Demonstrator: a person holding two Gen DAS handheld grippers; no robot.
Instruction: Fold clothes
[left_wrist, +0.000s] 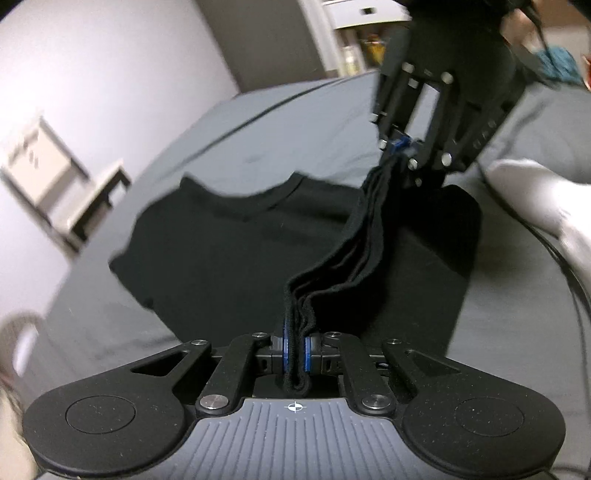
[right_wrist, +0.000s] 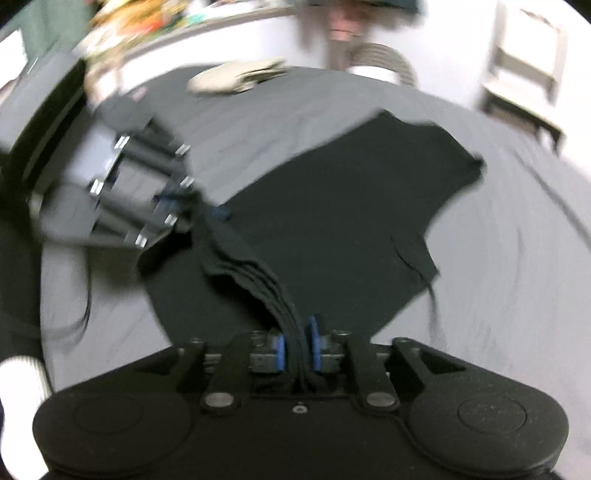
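Black shirt (left_wrist: 229, 236) lies spread on the grey bed sheet (left_wrist: 280, 122), its collar toward the far edge — one bunched hem edge lifted off it and stretched as a pleated band between the two tools. Left gripper (left_wrist: 295, 350) has its blue pads clamped on one end; right gripper (left_wrist: 400, 147) pinches the other end. White sock (left_wrist: 532, 192) rests near the shirt's edge.

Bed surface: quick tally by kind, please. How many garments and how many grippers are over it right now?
Black t-shirts: 1, the black t-shirt, its bunched edge strung between both grippers
Grippers: 2, left gripper and right gripper, each shut on that edge
Pale folded items: 1, pale cloth, too blurred to identify
Total: 4
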